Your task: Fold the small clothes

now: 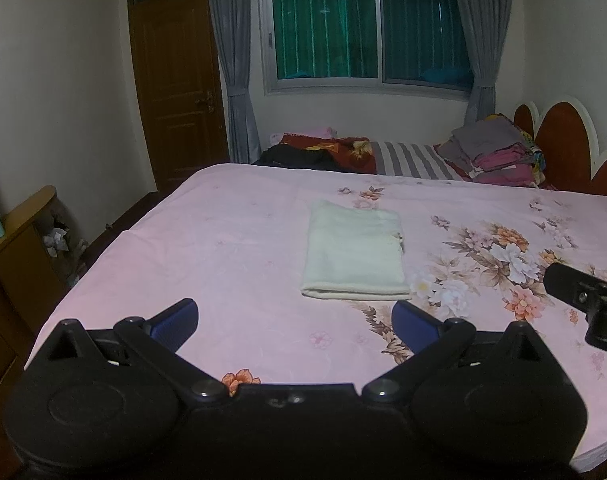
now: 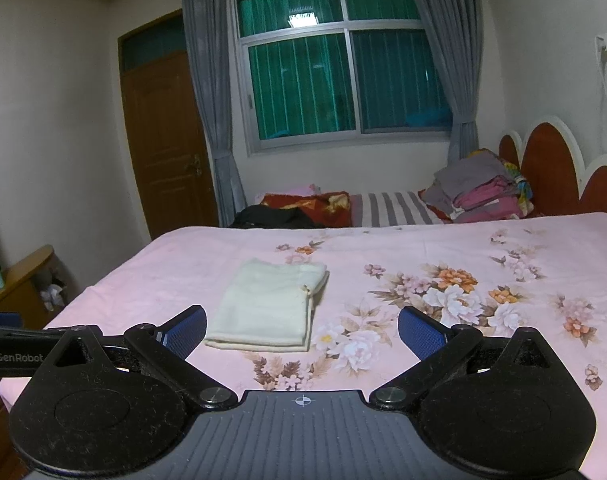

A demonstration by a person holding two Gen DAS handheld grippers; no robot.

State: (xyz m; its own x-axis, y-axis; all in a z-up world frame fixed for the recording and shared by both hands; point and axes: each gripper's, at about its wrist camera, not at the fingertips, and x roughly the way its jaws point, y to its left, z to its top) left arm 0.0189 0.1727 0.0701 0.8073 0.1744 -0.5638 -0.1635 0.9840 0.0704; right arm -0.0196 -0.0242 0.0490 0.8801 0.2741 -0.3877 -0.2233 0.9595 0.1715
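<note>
A cream cloth (image 1: 355, 252) lies folded into a neat rectangle on the pink floral bedsheet (image 1: 223, 240). It also shows in the right wrist view (image 2: 271, 306). My left gripper (image 1: 295, 322) is open and empty, held above the sheet just short of the cloth's near edge. My right gripper (image 2: 302, 334) is open and empty, also short of the cloth, which lies ahead and to its left. The right gripper's body (image 1: 583, 300) shows at the right edge of the left wrist view.
A pile of folded clothes (image 2: 479, 192) lies by the red headboard (image 2: 551, 172). A striped blanket (image 2: 387, 208) and dark clothes (image 2: 275, 216) lie at the far side. A wooden cabinet (image 1: 19, 248) stands left of the bed. A door (image 2: 163, 140) and window are behind.
</note>
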